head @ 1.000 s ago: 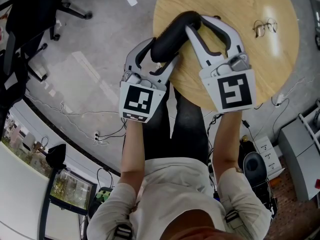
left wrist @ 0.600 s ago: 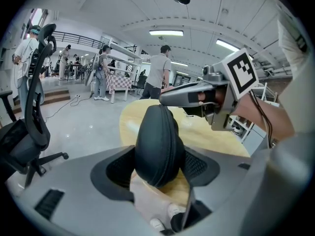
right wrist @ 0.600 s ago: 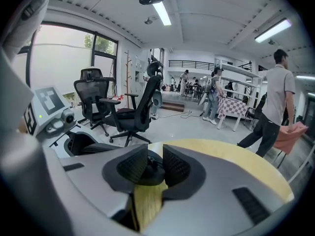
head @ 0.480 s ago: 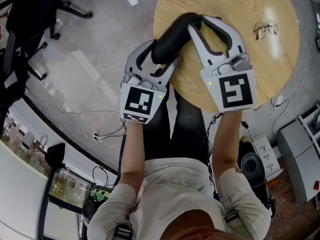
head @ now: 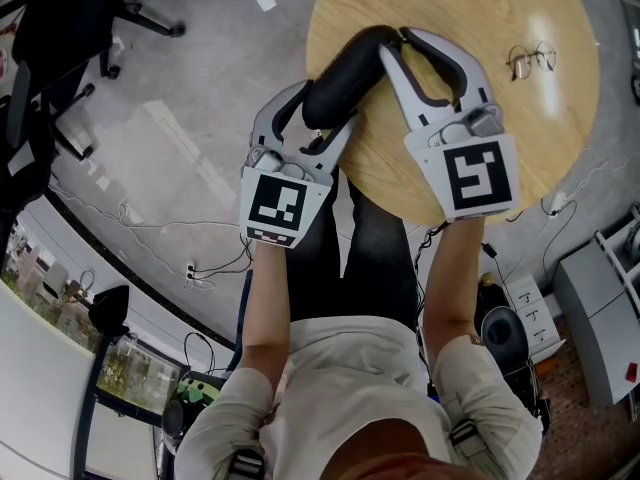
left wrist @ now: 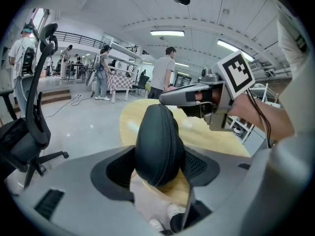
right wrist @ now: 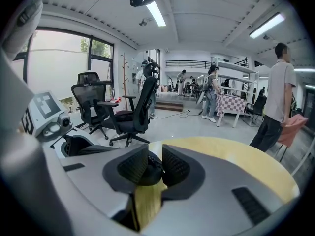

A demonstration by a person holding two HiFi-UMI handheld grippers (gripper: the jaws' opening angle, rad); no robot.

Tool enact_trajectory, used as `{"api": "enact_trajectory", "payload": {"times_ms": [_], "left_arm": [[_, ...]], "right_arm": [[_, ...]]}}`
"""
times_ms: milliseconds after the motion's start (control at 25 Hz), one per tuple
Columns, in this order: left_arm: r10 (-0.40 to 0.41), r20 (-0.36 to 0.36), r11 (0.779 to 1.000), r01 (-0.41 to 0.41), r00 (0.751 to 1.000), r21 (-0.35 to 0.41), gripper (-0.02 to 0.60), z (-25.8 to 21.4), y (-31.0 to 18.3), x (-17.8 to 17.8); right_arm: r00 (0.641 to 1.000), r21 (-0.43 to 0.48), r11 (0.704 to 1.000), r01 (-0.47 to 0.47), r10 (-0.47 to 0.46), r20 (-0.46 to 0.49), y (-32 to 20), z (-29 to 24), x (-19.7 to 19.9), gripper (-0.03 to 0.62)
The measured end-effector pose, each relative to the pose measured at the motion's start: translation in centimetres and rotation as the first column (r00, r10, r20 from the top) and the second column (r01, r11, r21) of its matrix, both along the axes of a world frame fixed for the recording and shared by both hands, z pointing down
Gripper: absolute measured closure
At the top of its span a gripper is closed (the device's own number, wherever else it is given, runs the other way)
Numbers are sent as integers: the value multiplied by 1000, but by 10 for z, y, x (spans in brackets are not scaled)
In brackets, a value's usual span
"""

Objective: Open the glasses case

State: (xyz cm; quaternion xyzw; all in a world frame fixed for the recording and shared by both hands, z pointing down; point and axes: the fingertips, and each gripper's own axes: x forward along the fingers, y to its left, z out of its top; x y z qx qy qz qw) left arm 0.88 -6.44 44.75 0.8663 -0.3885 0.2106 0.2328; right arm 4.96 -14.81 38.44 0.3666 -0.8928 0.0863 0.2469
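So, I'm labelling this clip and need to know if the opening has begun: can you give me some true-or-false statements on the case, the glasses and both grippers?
1. The glasses case is closed. True.
2. The left gripper holds nothing. False: its fingers clamp the near end of the case.
3. A pair of glasses lies on the round wooden table, apart from the case. True.
4. The right gripper hovers over the glasses. False: it is at the far end of the case, and its fingers are closing with that end between them.
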Motion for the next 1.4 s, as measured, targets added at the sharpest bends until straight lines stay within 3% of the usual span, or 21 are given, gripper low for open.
{"api": "enact_trajectory", "payload": {"times_ms": [200, 640, 960, 1160, 1400], "left_arm": [[-1, 3, 1000, 1, 1000, -1, 288, 0, 1, 0], [-4, -4, 1000, 4, 1000, -6, 288, 0, 1, 0], [3, 9, 1000, -3, 1000, 0, 288, -1, 2, 0], [-1, -1, 1000, 1, 1000, 5, 284, -1, 1, 0], [5, 15, 1000, -5, 1000, 4, 270, 0, 3, 1]], "right_arm": [[999, -15, 999, -30, 29, -33, -6, 12, 12, 537], [999, -60, 997, -38, 38, 0, -14, 20, 16, 546], [995, -92, 993, -78, 71, -75, -15, 42, 30, 560], [993, -53, 992, -116, 115, -20, -12, 25, 30, 559], [998, -12, 999, -46, 46, 49, -1, -5, 3, 488]]}}
